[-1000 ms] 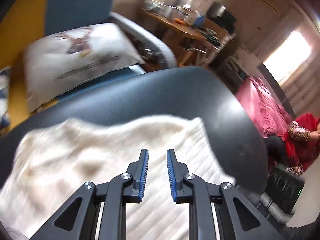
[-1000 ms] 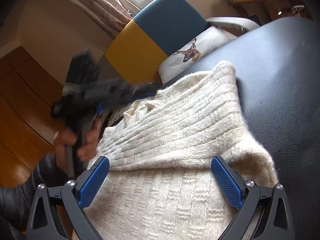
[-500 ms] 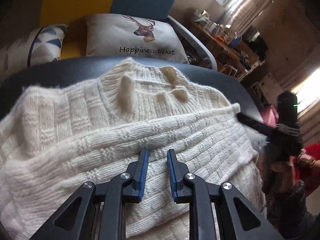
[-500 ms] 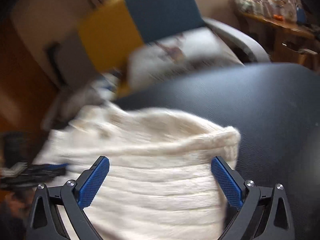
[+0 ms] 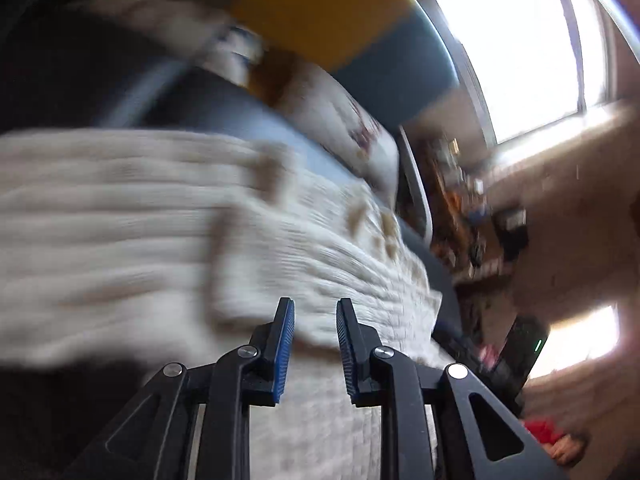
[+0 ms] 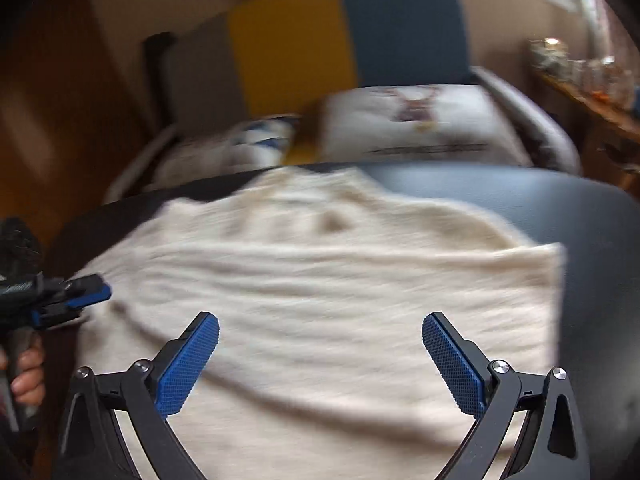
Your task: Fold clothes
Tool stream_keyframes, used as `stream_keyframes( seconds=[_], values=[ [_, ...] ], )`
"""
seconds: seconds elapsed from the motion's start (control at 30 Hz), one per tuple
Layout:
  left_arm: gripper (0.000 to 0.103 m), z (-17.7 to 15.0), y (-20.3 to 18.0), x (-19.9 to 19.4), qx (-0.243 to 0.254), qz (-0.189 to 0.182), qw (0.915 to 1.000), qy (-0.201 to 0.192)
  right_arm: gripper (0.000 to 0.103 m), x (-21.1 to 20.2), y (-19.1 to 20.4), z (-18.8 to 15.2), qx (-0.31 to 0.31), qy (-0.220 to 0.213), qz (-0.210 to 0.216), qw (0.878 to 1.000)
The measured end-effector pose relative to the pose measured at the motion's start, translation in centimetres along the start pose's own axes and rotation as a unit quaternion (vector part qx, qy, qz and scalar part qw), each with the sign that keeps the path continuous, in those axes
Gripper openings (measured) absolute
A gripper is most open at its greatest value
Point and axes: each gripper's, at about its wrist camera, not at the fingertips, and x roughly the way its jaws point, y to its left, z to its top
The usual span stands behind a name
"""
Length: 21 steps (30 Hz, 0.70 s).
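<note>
A cream knitted sweater lies spread on a black round table, its neck toward the sofa. My right gripper hovers over the sweater's near part, open wide, with nothing between its blue pads. My left gripper is over the sweater's side edge. Its jaws stand almost together with a narrow gap and hold nothing. From the right wrist view, the left gripper reaches in at the sweater's left edge, held by a hand. Both views are motion-blurred.
Behind the table stands a sofa with a yellow and blue back, a deer-print cushion and a patterned cushion. A cluttered wooden shelf is at the right. Bright windows face the left view.
Both grippers swung quickly. The left one moved from above the sweater's front to its left edge and tilted. The right one now faces the sweater squarely. The sweater has not shifted.
</note>
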Motion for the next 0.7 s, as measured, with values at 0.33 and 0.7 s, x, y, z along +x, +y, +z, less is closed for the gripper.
stream_keyframes(
  seconds=[0.33, 0.7],
  values=[
    [0.029, -2.6, 20.1, -25.9, -0.247, 0.091, 0.9380, -0.225, 0.103, 1.6, 8.7, -3.1, 0.008, 0.016, 0.062, 0.998],
    [0.036, -3.6, 27.2, -27.5, -0.360, 0.049, 0.8969, -0.253, 0.103, 4.2, 12.1, 0.9, -0.041, 0.026, 0.022, 0.999]
  ],
)
